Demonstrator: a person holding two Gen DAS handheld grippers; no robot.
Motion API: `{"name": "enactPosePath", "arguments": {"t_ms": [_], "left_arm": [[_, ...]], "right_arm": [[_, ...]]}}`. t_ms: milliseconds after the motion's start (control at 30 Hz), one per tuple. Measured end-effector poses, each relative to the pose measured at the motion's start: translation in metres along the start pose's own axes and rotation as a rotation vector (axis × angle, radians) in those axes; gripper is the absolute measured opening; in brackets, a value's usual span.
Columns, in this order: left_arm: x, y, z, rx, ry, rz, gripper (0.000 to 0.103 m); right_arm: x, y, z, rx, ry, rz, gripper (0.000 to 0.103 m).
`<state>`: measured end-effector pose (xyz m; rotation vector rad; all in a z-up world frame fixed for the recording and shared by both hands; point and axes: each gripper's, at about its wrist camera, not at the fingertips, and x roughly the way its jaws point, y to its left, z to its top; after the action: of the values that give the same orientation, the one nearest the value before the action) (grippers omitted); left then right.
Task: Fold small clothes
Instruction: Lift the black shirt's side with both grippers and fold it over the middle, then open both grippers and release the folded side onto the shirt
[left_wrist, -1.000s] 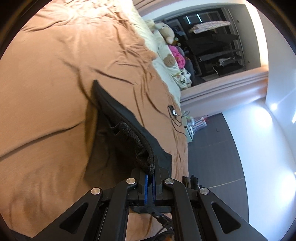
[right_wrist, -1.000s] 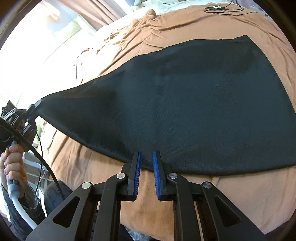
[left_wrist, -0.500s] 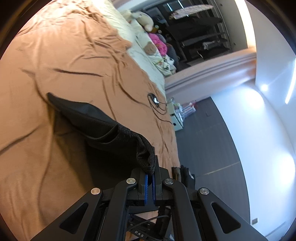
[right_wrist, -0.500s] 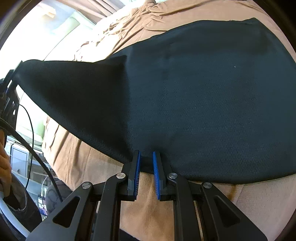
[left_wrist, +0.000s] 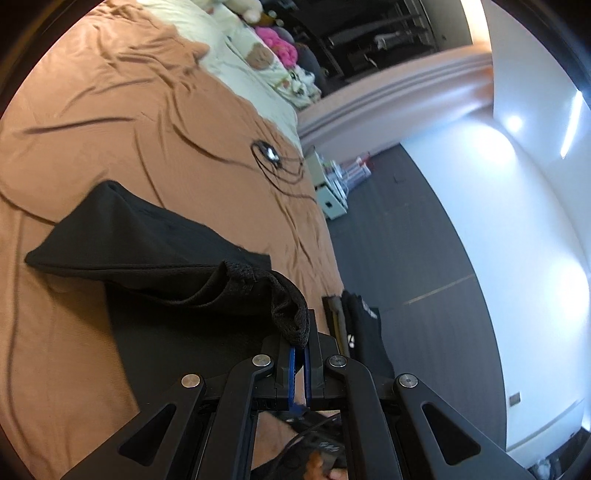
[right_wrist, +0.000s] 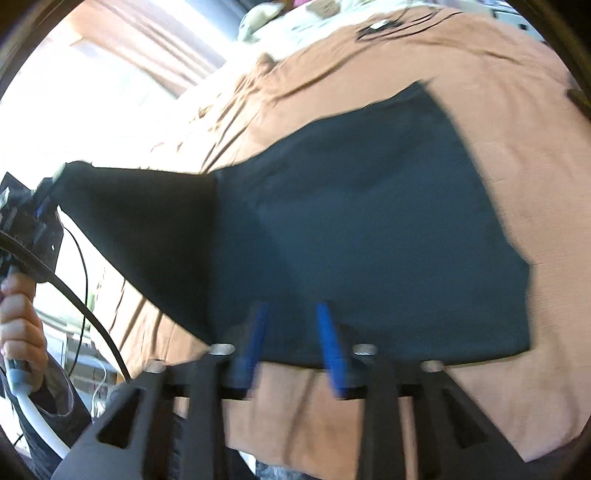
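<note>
A black garment (left_wrist: 155, 243) lies on the brown bed sheet (left_wrist: 92, 92). My left gripper (left_wrist: 300, 354) is shut on one corner of it, holding that corner up so the cloth sags in a fold over the flat part. In the right wrist view the same garment (right_wrist: 369, 229) spreads across the sheet, its left corner raised toward the left gripper (right_wrist: 44, 206). My right gripper (right_wrist: 291, 306) hovers at the garment's near edge with its jaws opening. Its blue pads (right_wrist: 258, 325) stand apart and press on nothing.
A small device with a coiled black cable (left_wrist: 271, 155) lies further up the bed. Pillows and plush toys (left_wrist: 266, 55) are at the head. Dark floor (left_wrist: 406, 240) drops off right of the bed edge. A person's hand (right_wrist: 18, 306) holds the left gripper's handle.
My left gripper has lifted the corner and carried it across, so more cloth hangs off the sheet. The right gripper's jaws, nearly together before, have spread apart, and it has shifted along the near edge.
</note>
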<state>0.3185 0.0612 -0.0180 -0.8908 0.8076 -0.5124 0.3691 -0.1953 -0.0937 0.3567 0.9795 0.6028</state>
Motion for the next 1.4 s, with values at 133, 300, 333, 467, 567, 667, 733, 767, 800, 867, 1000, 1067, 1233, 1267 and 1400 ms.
{"name": "enactPosePath", "arguments": {"t_ms": [133,300,333,467,567,667,733,767,800,867,1000,1067,1233,1267,1400], "left_arm": [[0.028,-0.007,-0.007,0.005,0.049,-0.003,0.002],[0.062,-0.018,-0.021,0.029,0.116,0.006,0.002],[0.069,-0.021,-0.024,0.034,0.132,0.010,0.002],[0.094,-0.028,-0.037,0.053,0.184,0.034,0.002],[0.113,-0.029,-0.045,0.060,0.219,0.050,0.002],[0.132,-0.031,-0.055,0.064,0.253,0.062,0.002],[0.146,-0.031,-0.060,0.061,0.277,0.069,0.002],[0.154,-0.032,-0.063,0.062,0.291,0.074,0.002],[0.159,-0.033,-0.066,0.065,0.299,0.076,0.002],[0.169,-0.034,-0.071,0.067,0.319,0.080,0.002],[0.185,-0.037,-0.078,0.086,0.351,0.110,0.004],[0.191,-0.037,-0.081,0.092,0.369,0.130,0.026],[0.175,-0.023,-0.085,0.106,0.339,0.170,0.070],[0.171,-0.018,-0.084,0.097,0.337,0.177,0.070],[0.148,0.007,-0.078,0.045,0.301,0.237,0.070]], "right_arm": [[-0.030,-0.025,0.001,0.012,-0.074,-0.004,0.064],[-0.039,-0.044,-0.006,-0.003,-0.099,-0.028,0.064],[-0.040,-0.048,-0.008,-0.002,-0.100,-0.024,0.064],[-0.037,-0.066,-0.017,0.012,-0.116,0.004,0.064],[-0.035,-0.083,-0.021,0.046,-0.111,0.028,0.064],[-0.040,-0.094,-0.021,0.072,-0.122,0.035,0.064],[-0.046,-0.100,-0.025,0.082,-0.132,0.040,0.064],[-0.049,-0.103,-0.026,0.087,-0.138,0.055,0.064],[-0.049,-0.106,-0.026,0.094,-0.139,0.071,0.064],[-0.050,-0.111,-0.027,0.105,-0.137,0.103,0.064],[-0.041,-0.120,-0.027,0.112,-0.117,0.093,0.064],[-0.041,-0.123,-0.027,0.125,-0.110,0.108,0.064],[-0.042,-0.126,-0.025,0.132,-0.109,0.117,0.064],[-0.041,-0.125,-0.025,0.130,-0.107,0.114,0.064],[-0.038,-0.120,-0.023,0.110,-0.101,0.109,0.064]]}}
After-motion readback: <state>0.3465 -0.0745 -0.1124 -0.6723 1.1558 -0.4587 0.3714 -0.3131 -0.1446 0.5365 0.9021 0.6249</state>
